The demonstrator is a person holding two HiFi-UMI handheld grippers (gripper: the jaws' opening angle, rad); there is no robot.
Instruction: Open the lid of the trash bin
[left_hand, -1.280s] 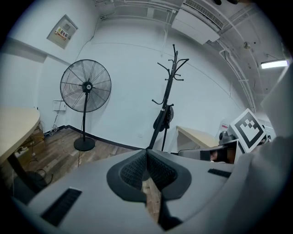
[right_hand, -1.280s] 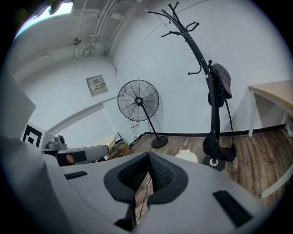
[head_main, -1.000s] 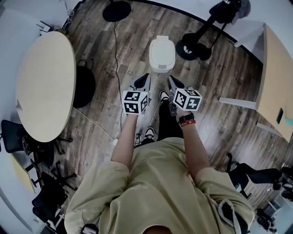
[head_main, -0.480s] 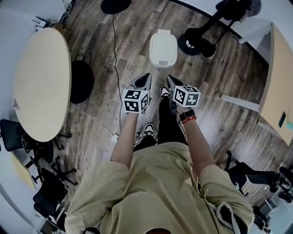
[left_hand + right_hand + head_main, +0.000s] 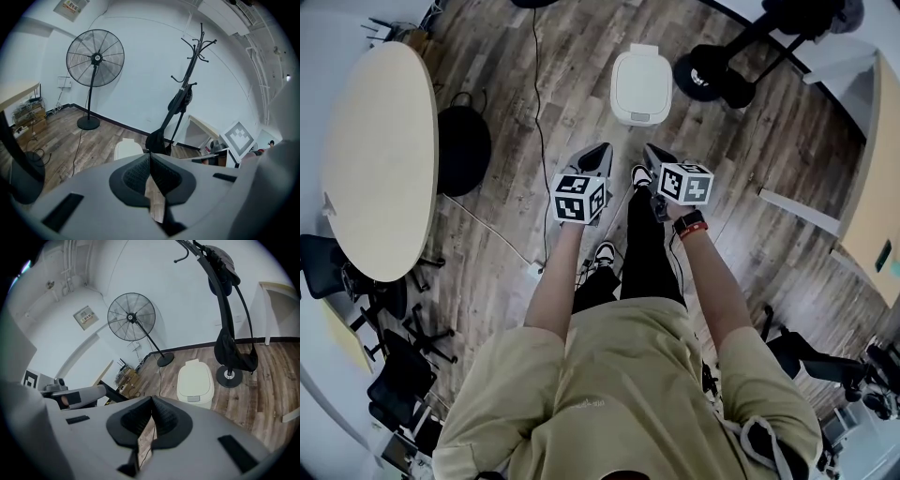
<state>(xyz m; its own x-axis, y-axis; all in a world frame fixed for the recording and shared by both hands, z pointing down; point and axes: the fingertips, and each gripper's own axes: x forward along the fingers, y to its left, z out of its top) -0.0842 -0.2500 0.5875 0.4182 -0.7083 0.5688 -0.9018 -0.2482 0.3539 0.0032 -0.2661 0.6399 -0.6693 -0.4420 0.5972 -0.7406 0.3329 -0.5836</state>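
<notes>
Though closed, bin (image 5: pixel 126 148) half behind left fingers (image 5: pixel 135 176)

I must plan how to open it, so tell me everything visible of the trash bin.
The trash bin is small and cream-white, plastic by its look, with a rounded rectangular lid lying flat and shut. A small grey tab sits at the lid's front edge, on the person's side. It stands upright on the wooden floor, close to the round black base of a coat stand. Nothing touches it; the left gripper and the right gripper are short of it.
</notes>
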